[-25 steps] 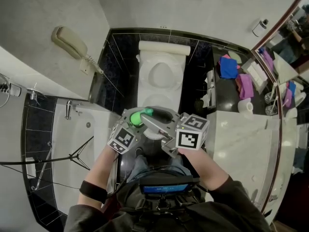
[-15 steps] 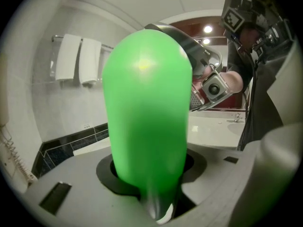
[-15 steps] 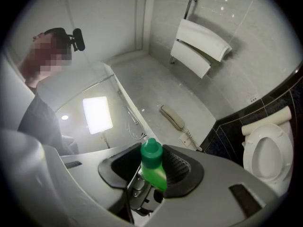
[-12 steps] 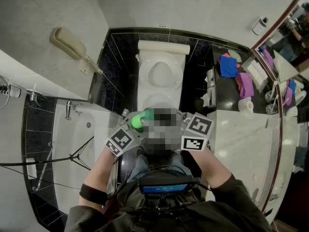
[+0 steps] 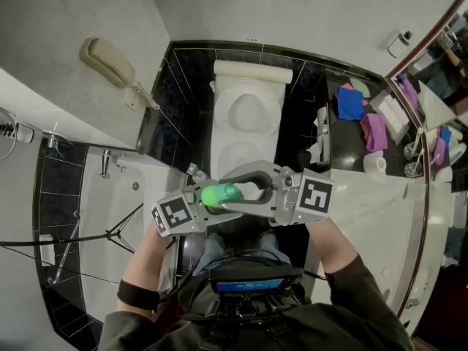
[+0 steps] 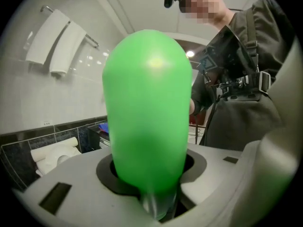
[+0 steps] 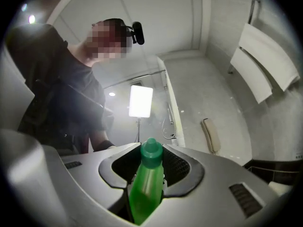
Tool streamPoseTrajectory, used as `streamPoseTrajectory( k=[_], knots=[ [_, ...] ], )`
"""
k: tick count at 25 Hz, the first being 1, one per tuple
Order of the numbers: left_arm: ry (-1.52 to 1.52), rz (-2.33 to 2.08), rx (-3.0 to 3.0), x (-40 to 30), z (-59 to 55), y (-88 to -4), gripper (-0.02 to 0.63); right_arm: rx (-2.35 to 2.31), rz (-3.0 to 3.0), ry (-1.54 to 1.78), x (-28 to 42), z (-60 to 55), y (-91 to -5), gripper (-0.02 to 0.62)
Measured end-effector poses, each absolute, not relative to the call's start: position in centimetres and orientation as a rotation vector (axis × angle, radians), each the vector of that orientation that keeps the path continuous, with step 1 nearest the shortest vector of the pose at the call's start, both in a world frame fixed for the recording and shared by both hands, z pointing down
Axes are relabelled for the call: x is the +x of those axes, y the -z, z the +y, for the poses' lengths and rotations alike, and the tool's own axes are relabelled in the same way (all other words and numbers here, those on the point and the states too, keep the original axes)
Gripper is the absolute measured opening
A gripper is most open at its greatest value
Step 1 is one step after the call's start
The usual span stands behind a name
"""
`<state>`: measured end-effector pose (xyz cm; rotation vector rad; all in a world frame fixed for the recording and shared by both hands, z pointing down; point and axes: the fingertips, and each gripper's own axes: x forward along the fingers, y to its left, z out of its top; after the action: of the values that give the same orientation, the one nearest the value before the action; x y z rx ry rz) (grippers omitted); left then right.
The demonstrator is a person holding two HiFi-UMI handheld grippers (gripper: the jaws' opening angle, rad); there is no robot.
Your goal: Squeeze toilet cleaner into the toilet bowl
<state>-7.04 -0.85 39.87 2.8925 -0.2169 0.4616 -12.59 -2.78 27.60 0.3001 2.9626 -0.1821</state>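
A green toilet-cleaner bottle (image 5: 220,194) hangs over the floor in front of the white toilet bowl (image 5: 220,133), whose lid stands up. My left gripper (image 5: 208,197) comes in from the left and is shut on the bottle's body (image 6: 147,108), which fills the left gripper view. My right gripper (image 5: 229,193) reaches in from the right, shut on the same bottle (image 7: 146,186). The darker green cap (image 7: 151,151) sticks out past its jaws. Both grippers (image 6: 152,186) (image 7: 149,176) face each other. The toilet (image 6: 51,156) also shows low on the left.
A wall phone (image 5: 108,63) hangs at the left and a bathtub (image 5: 110,210) with a stand (image 5: 110,236) lies below it. On the right, a counter (image 5: 365,218) carries blue (image 5: 349,102) and pink (image 5: 373,130) cloths and a paper roll (image 5: 373,161). Towels (image 6: 57,46) hang on the wall.
Both grippers have come up toward the head camera with the bottle. Their marker cubes have drawn apart and the right gripper has rolled.
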Motion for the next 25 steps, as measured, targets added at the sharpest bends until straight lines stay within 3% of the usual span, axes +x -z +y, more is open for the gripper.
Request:
streamPoseTrajectory(
  k=[8, 14, 25],
  knots=[
    [-0.454, -0.274, 2.915, -7.2, -1.0, -39.9, 0.190, 0.339, 2.969, 0.228, -12.7, -2.5, -27.7, 0.172],
    [-0.506, -0.793, 2.948, -9.4, -5.6, -40.9, 0.190, 0.129, 2.956, 0.411, -13.5, -4.5, -28.9, 0.312],
    [-0.698, -1.664, 2.747, -13.5, -12.2, -42.6, 0.190, -0.428, 2.794, 0.984, -12.8, -9.3, -30.7, 0.304]
  ],
)
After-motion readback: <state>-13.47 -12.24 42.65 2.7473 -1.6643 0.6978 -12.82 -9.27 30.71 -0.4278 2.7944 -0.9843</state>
